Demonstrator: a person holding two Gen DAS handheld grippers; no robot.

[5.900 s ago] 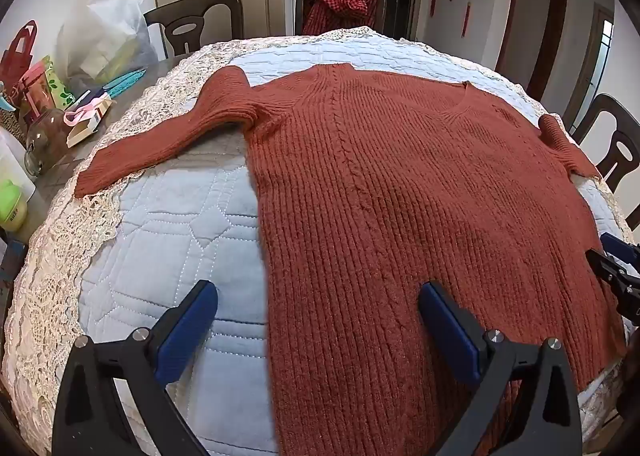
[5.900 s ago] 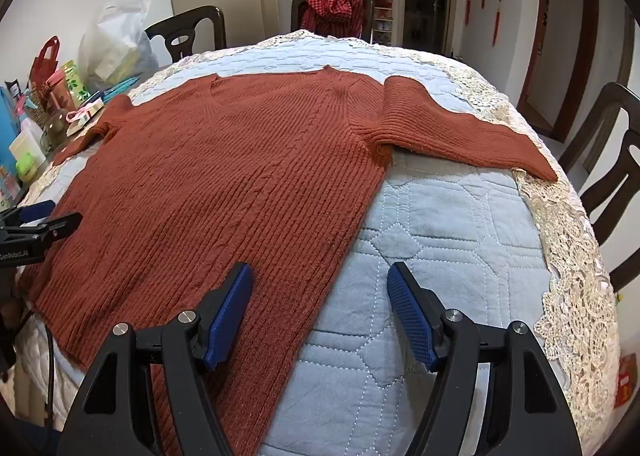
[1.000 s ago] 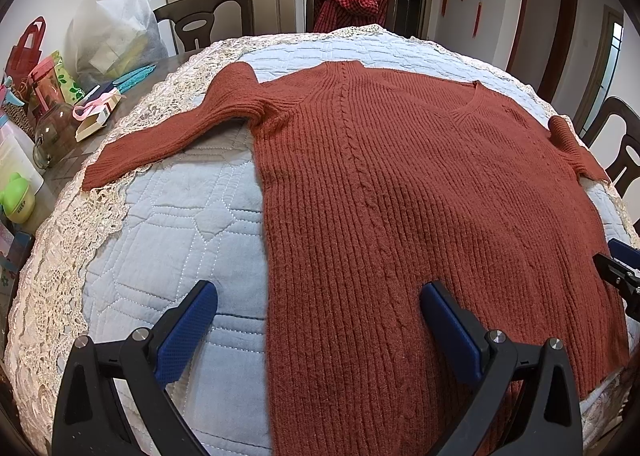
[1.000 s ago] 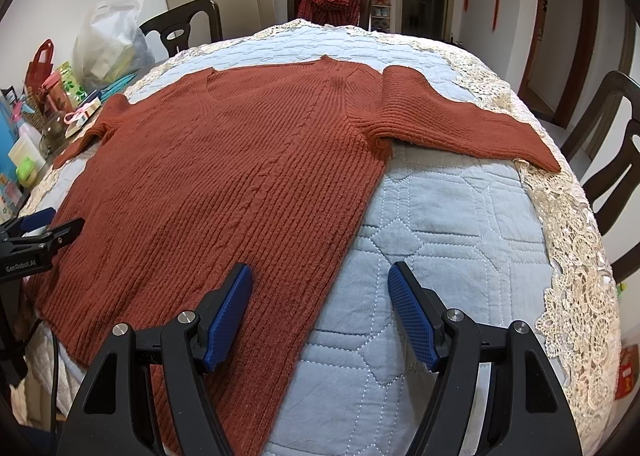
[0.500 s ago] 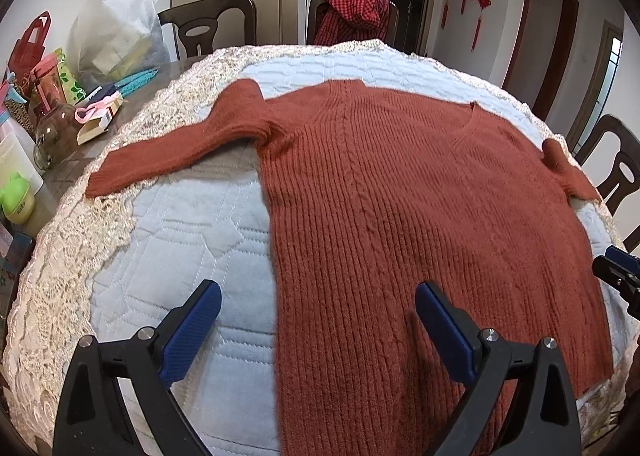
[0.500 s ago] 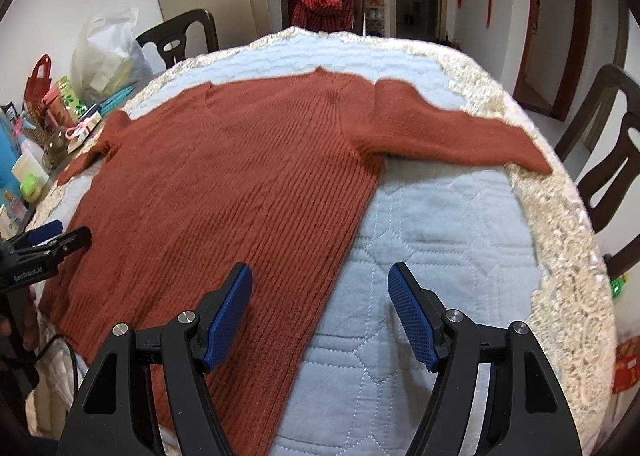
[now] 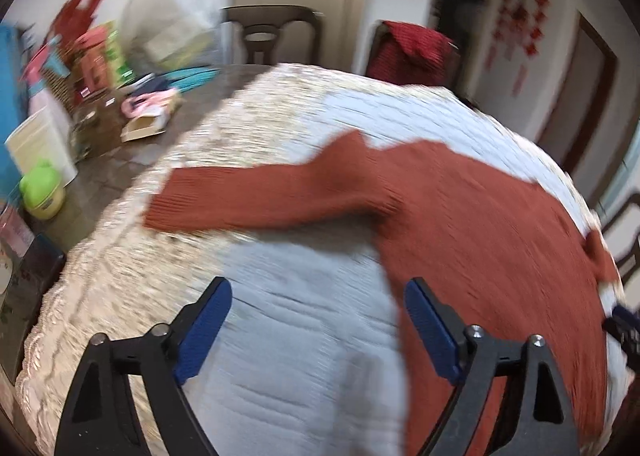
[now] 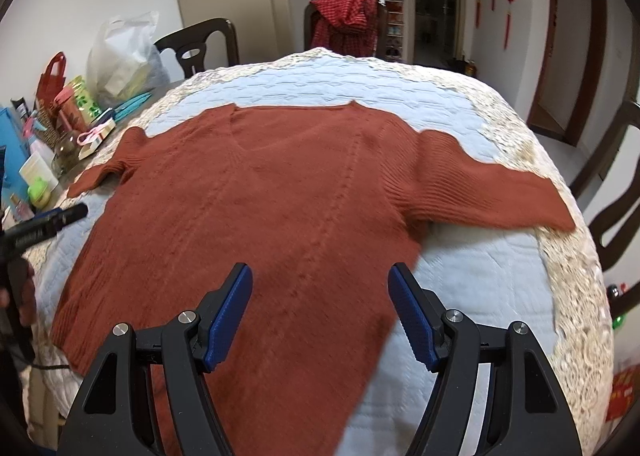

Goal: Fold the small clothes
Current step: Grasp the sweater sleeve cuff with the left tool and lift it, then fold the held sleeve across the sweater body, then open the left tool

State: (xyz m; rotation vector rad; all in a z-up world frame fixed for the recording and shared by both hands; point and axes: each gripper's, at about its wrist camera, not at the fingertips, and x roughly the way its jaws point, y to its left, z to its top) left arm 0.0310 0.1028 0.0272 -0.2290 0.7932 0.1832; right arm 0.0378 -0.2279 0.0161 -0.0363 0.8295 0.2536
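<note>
Table (image 8: 576, 296) under quilted cover (image 8: 480, 276), rust sweater (image 8: 280, 216) flat

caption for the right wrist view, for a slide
Open right gripper above a rust-red knit sweater spread flat on a pale blue quilted cloth.

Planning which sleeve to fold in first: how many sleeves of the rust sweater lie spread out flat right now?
2. The left sleeve stretches toward the cluttered table edge; the right sleeve reaches toward the lace border on the other side. Neither is folded in yet.
</note>
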